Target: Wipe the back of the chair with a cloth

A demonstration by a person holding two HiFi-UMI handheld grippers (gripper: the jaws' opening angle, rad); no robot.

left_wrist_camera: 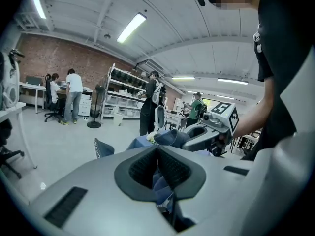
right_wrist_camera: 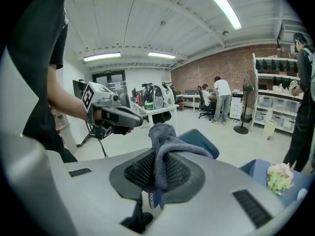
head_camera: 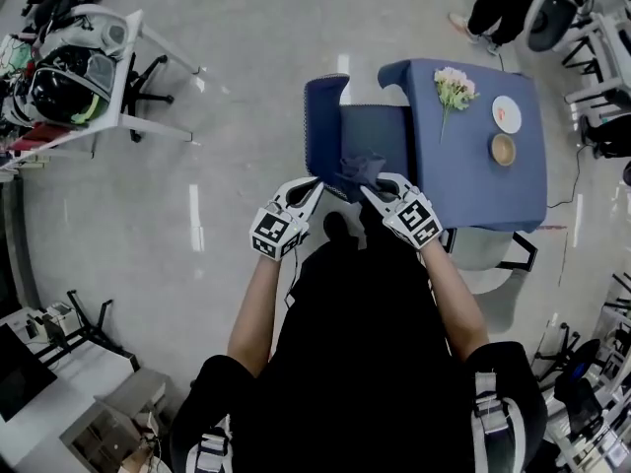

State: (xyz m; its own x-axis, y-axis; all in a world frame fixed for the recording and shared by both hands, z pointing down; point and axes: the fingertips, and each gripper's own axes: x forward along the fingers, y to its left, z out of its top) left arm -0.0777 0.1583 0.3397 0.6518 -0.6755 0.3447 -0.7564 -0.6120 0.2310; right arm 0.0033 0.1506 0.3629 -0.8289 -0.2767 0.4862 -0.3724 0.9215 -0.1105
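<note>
Right gripper (right_wrist_camera: 158, 170) jaws clamp the cloth (right_wrist_camera: 162, 134), bunched above them; left gripper (left_wrist_camera: 157, 163) jaws closed, empty; chair (head_camera: 324, 126) just ahead.

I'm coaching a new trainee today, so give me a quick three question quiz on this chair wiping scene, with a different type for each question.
1. Multiple choice: what is clamped in the right gripper? A a cloth; B a sponge; C a brush.
2. Look at the left gripper. True or false: its jaws stand wide apart.
3. Fill the gap: on the blue-covered table, a brown bowl sits next to a white ____.

Key: 1 A. 2 False; the jaws are together with nothing between them. 3 plate.
</note>
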